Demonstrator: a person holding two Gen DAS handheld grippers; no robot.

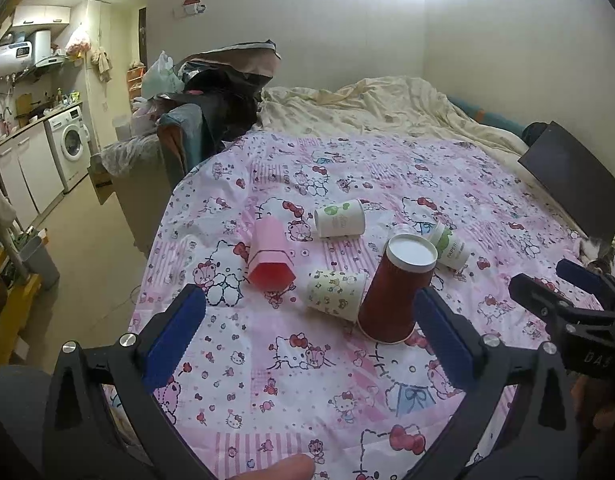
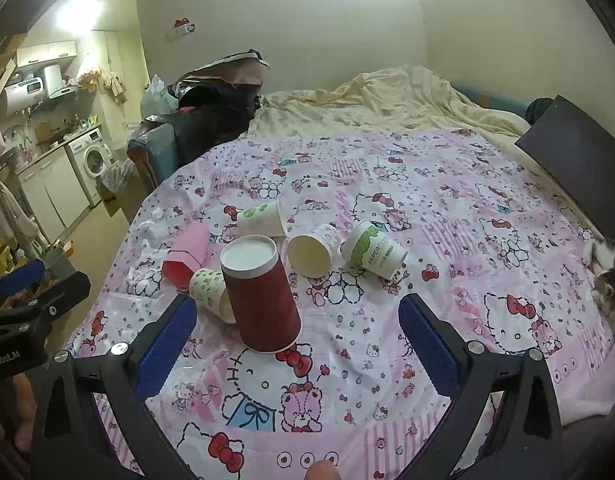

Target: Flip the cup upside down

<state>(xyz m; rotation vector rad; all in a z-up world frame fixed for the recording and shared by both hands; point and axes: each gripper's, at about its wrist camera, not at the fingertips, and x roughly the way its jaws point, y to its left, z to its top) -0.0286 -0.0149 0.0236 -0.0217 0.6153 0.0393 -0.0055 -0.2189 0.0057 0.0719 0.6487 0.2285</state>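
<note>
A dark red paper cup [image 1: 395, 292] stands upside down on the pink Hello Kitty cloth, its white base up; it also shows in the right wrist view [image 2: 261, 296]. Around it lie cups on their sides: a pink hexagonal cup [image 1: 269, 256] [image 2: 187, 254], a small patterned cup [image 1: 335, 294] [image 2: 209, 290], a white cup with green print [image 1: 339, 218] [image 2: 261, 218], a green "PAPER" cup [image 1: 447, 246] [image 2: 373, 250], and a plain white cup [image 2: 313, 250]. My left gripper [image 1: 313, 328] is open and empty, near the red cup. My right gripper [image 2: 297, 338] is open and empty just behind the red cup.
The cloth [image 1: 307, 380] covers a bed with a rumpled cream quilt [image 1: 371, 108] at the back. A dark board [image 1: 575, 178] leans at the right. A cat [image 2: 607, 276] lies at the right edge. A chair with clothes [image 1: 211, 120] and a kitchen are to the left.
</note>
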